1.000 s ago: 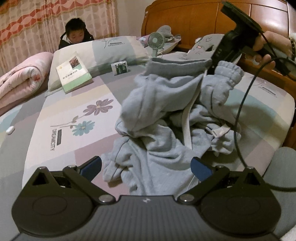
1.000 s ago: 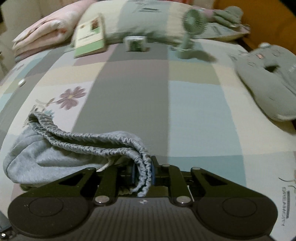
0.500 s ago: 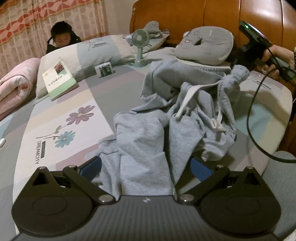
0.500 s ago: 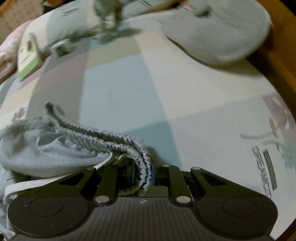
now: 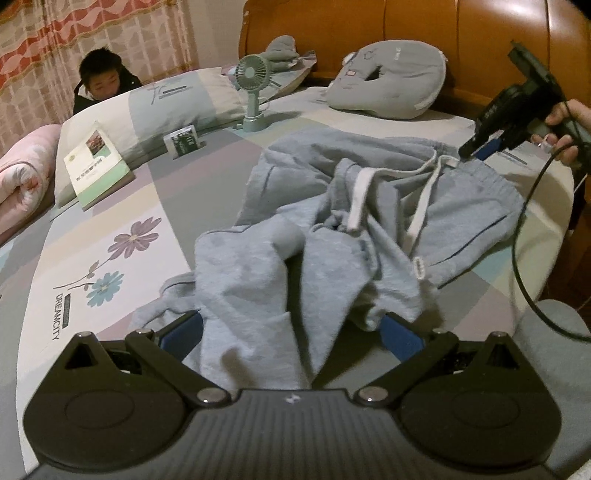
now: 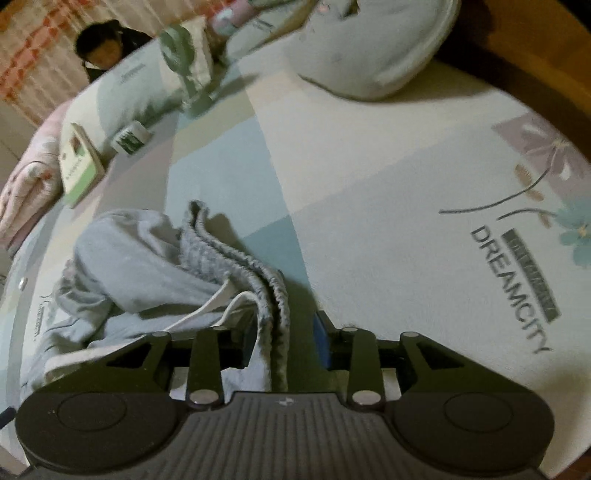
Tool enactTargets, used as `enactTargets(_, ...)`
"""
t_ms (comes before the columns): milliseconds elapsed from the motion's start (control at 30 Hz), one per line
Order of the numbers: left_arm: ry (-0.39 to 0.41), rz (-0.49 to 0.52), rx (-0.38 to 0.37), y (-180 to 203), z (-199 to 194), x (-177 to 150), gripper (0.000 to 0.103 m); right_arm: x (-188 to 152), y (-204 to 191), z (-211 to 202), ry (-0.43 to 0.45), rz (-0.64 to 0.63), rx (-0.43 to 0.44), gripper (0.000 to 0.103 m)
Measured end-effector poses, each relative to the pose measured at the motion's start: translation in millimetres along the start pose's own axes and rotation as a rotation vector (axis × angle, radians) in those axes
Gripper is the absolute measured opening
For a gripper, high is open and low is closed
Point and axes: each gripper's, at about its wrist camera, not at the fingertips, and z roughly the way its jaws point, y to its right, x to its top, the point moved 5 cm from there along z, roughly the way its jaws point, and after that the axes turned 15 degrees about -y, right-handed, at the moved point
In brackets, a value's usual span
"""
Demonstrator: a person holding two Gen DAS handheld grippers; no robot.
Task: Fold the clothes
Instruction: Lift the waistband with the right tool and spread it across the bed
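I am looking over a bed (image 5: 110,266) with a patchwork floral sheet, a wooden headboard (image 5: 369,33) behind it and patterned curtains (image 5: 74,40) at far left. Along the left side lie a rolled pink quilt (image 5: 22,177), a green-covered book (image 5: 98,166) leaning on a pillow (image 5: 177,99), and a person's head behind that pillow. Further right stand a small box (image 5: 184,140) and a green handheld fan (image 5: 253,92), then a grey face-shaped cushion (image 5: 391,85). The grey sweatpants (image 5: 332,229) lie crumpled mid-bed, white drawstrings loose across them. My left tool (image 5: 291,332) is spread wide, its blue pads either side of a trouser leg without pinching it. My right tool (image 6: 284,332), held in a hand (image 5: 565,129) at far right, has the bunched elastic waistband (image 6: 236,266) lying between its pads, which stand somewhat apart; I cannot tell whether they pinch it.
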Motion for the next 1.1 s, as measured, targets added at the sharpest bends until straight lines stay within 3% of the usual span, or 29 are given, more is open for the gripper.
enactTargets(167, 0.006, 0.024, -0.019, 17, -2, 4, 0.102, 4, -5, -15, 0.024, -0.036, 0.070, 0.039)
enactTargets(300, 0.010, 0.031, -0.039, 27, -3, 7, 0.102, 23, -8, -10, 0.005, -0.064, 0.127, 0.048)
enactTargets(500, 0.012, 0.025, -0.054, 35, 0, 19, 0.102, 70, -18, 23, -0.066, -0.093, 0.230, 0.051)
enactTargets(733, -0.007, 0.030, -0.074, 47, 16, 31, 0.102, 104, -49, 77, -0.196, -0.177, 0.251, 0.051)
enactTargets(800, -0.014, 0.037, -0.077, 50, 19, 32, 0.102, 100, -54, 87, -0.222, -0.197, 0.256, 0.045)
enactTargets(833, -0.016, 0.038, -0.077, 50, 20, 33, 0.102, 98, -57, 92, -0.235, -0.207, 0.259, 0.031)
enactTargets(867, -0.017, 0.038, -0.077, 50, 21, 33, 0.102, 96, -60, 97, -0.248, -0.217, 0.261, 0.027)
enactTargets(1100, -0.033, 0.041, -0.100, 54, 25, 30, 0.102, 97, -40, 109, -0.250, -0.161, 0.364, 0.026)
